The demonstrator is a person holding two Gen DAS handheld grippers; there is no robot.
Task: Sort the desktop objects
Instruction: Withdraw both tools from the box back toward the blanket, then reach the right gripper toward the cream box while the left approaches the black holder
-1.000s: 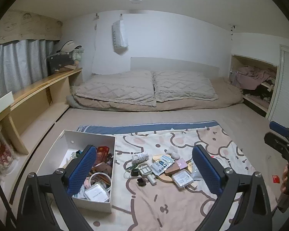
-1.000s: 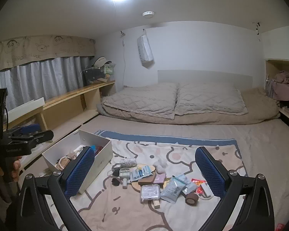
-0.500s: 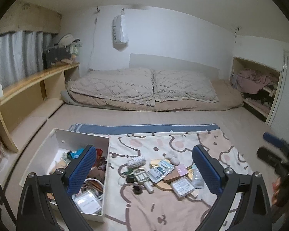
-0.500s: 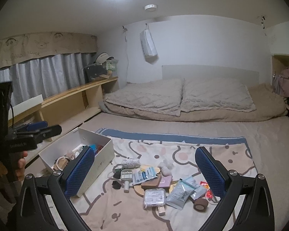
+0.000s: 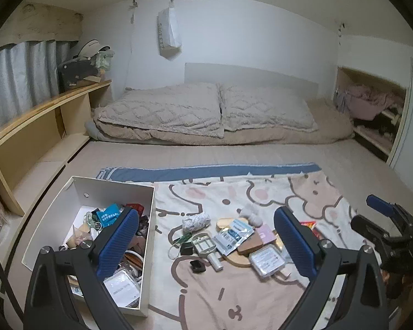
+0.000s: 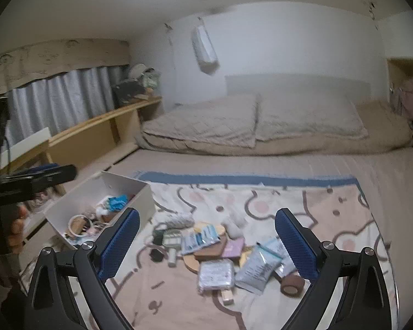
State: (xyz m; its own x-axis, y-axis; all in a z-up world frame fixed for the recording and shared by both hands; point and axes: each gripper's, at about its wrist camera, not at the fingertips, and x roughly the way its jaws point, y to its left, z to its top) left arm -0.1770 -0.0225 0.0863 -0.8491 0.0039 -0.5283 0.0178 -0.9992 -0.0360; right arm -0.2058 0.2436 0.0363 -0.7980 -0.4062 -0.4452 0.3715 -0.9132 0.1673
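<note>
A heap of small items lies on a cartoon-print blanket [image 5: 234,297]: a clear plastic case [image 5: 266,258], a blue-white packet [image 5: 232,236], a round wooden board [image 5: 238,258], a ball of string [image 5: 196,220], a black cube [image 5: 197,265]. A white box [image 5: 115,189] on the left holds several sorted things. My left gripper [image 5: 206,243] hangs open above the heap, nothing between its fingers. My right gripper [image 6: 208,243] is also open and empty, high over the same heap [image 6: 214,250], with a brown tape roll [image 6: 291,284] and silver pouch [image 6: 257,268] below.
A bed with beige pillows [image 5: 206,110] fills the back. A wooden shelf [image 5: 41,115] runs along the left wall under grey curtains. An open closet [image 5: 371,110] stands at the right. The other gripper [image 5: 391,236] and a hand show at each view's edge.
Both grippers have dropped and tilted down toward the blanket; the heap and box look larger and nearer. Both stay open. Nothing on the blanket has moved.
</note>
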